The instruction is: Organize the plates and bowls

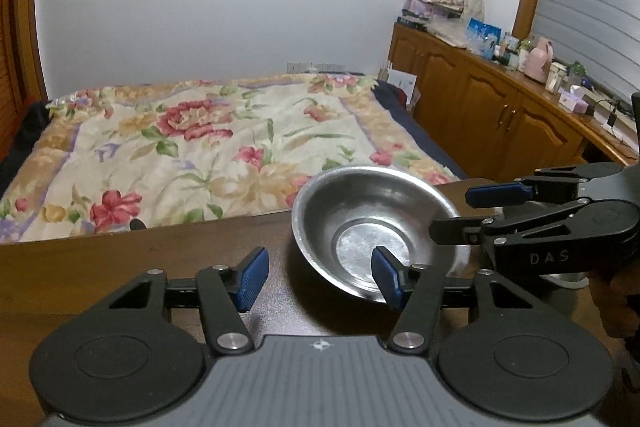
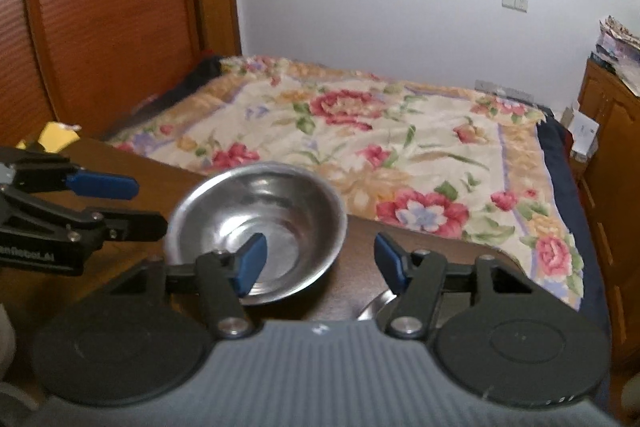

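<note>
Steel bowl (image 1: 378,227) on brown table (image 1: 140,267), near far edge, bed (image 1: 200,139) just beyond. Both grippers closing in from opposite sides. Left gripper (image 1: 320,277) part open, nothing gripped: right pad (image 1: 386,279) over near rim, inside bowl outline; left pad out over bare table. Right gripper (image 2: 320,265) likewise part open, holding nothing: left pad (image 2: 250,263) over bowl's near rim, right pad over table. Can't tell if any pad actually touches metal; looks like hovering just above/at rim. No plates clearly seen; a bit of shiny rim (image 2: 374,305) under right gripper, poss. another dish, too hidden to say. Judged step: approach to bowl, pinch of rim not yet made, task early. Risks: thin slick rim + curved wall, so pads prob. slip if closed shallow or off-square, and bowl tips or skids. Bowl light, sits near table edge; a nudge from either pad cd push it toward bed side. Two grippers on one bowl: uneven lift wd tilt it, or fingers collide w/ each other across bowl. Right view blurred, so exact pad-to-rim gap uncertain. Shiny thing below right gripper cd get knocked during descent.
</note>
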Demonstrator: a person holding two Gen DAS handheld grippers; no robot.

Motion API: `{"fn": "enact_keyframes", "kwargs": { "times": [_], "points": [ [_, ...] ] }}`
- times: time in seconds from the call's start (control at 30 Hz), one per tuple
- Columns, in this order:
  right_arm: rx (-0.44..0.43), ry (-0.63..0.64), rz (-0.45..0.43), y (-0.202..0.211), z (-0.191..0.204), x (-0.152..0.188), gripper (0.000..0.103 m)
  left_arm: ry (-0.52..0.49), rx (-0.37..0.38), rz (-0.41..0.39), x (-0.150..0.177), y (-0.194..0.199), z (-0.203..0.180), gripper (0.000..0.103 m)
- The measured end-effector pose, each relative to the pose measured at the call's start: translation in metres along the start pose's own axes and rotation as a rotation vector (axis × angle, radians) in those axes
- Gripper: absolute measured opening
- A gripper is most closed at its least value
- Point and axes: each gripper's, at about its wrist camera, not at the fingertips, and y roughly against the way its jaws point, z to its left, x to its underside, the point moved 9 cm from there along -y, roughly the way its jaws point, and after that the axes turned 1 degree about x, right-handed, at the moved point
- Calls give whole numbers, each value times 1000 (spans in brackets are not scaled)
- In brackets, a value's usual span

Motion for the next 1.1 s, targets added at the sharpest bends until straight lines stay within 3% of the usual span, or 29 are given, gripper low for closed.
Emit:
{"fn": "enact_keyframes", "kwargs": {
  "times": [0.37, 0.53, 0.73, 1.1],
  "points": [
    [-46, -59, 76, -17, -1, 1, 54, 52, 52, 49, -1, -17, -3, 47],
    [-63, -100, 90, -23, -4, 1, 40, 67, 60, 70, 2, -20, -4, 32],
    [-85, -157, 115, -25, -5, 4, 22, 81, 57, 64, 1, -5, -2, 30],
    [-152, -250, 38, 17, 1, -9, 20, 48, 85, -39, -18, 57, -19, 30]
  ]
}}
